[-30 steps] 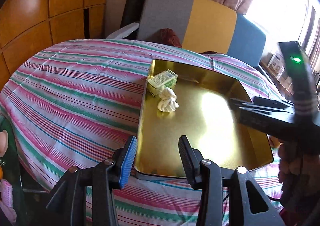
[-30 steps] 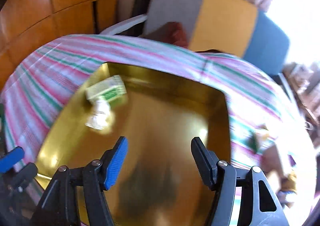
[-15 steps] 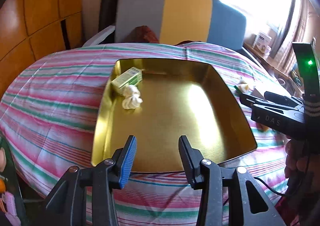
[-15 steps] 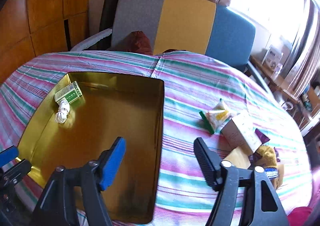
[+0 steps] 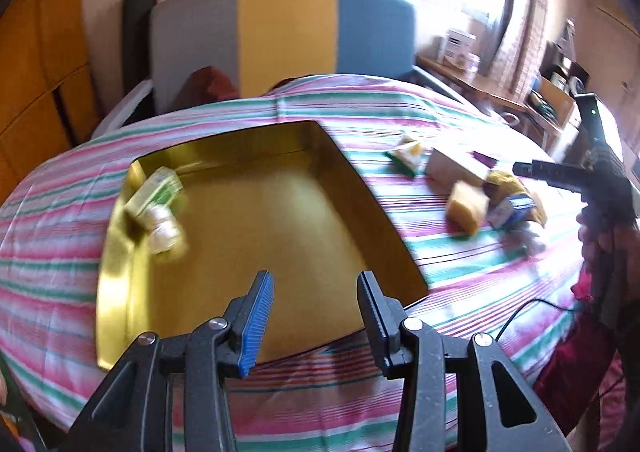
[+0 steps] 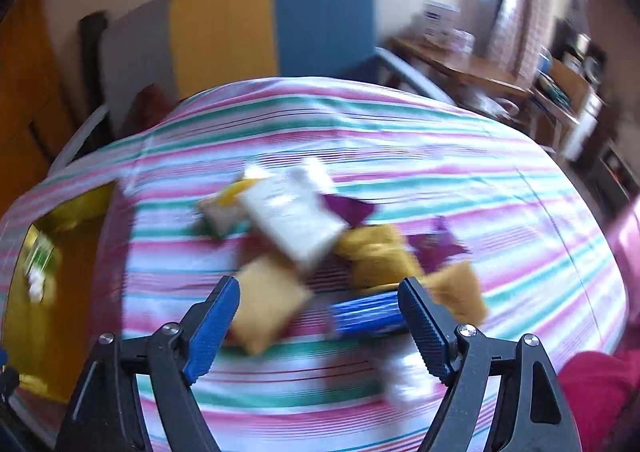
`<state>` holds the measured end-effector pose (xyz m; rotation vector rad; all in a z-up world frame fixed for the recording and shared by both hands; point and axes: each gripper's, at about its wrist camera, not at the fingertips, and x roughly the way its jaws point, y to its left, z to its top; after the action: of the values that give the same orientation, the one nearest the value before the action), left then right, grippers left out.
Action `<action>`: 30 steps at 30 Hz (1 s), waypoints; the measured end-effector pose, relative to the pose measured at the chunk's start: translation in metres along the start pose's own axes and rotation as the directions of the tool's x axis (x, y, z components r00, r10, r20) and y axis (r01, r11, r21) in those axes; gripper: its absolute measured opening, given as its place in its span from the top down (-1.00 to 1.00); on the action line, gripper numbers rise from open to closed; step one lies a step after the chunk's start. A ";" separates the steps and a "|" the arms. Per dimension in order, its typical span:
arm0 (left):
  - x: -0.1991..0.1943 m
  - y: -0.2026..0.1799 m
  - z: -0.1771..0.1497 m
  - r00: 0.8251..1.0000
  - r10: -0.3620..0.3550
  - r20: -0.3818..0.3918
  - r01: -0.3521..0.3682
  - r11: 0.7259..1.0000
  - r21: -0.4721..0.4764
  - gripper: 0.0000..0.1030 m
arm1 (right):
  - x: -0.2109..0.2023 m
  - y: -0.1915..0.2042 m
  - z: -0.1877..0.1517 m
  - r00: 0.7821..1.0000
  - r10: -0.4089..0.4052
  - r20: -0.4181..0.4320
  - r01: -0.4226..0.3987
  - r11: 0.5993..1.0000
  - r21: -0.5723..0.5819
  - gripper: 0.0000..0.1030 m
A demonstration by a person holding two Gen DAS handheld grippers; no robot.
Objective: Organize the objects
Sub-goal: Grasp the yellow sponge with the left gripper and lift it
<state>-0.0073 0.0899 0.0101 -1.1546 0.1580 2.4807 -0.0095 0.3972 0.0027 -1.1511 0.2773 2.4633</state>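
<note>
While the right gripper [image 6: 320, 316] hung wide open and empty over the pile [image 6: 316, 252] beside the tray [image 5: 372, 208], a pick seemed underway; next it needed to single out one item. The left gripper [image 5: 316, 316] gaped empty over the tray.

The left gripper [image 5: 314, 306] is black plastic with silver screws at its linkage joints; one finger carries a ribbed blue pad [image 5: 256, 322], the other a dark ribbed one. The right gripper [image 6: 320, 328] is built the same way, its pads both bluish and ribbed. Seen from the left wrist, its black body shows a small green light [image 5: 592, 111], a thin black cable [image 5: 532, 306] below it, and a magenta sleeve [image 5: 576, 372].
</note>
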 end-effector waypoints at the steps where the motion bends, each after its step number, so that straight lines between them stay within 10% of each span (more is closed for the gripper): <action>1: 0.002 -0.009 0.004 1.000 -0.017 -0.003 0.017 1.000 0.015 0.15 | 0.002 -0.020 0.002 1.000 -0.021 0.009 0.020 0.999 0.046 -0.61; 10: 0.034 -0.088 0.033 0.991 -0.126 -0.053 0.133 0.978 0.158 -0.02 | 0.018 -0.113 -0.005 1.000 0.010 0.000 -0.009 0.914 0.405 -0.64; 30: 0.171 -0.190 0.078 0.965 -0.119 -0.234 0.198 0.915 0.352 -0.59 | 0.029 -0.124 -0.008 0.992 0.128 -0.007 -0.108 0.861 0.497 -0.72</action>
<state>-0.0857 0.3370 -0.0560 -1.2008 0.5480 2.0654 0.0344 0.5140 -0.0255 -0.9753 0.9595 2.2643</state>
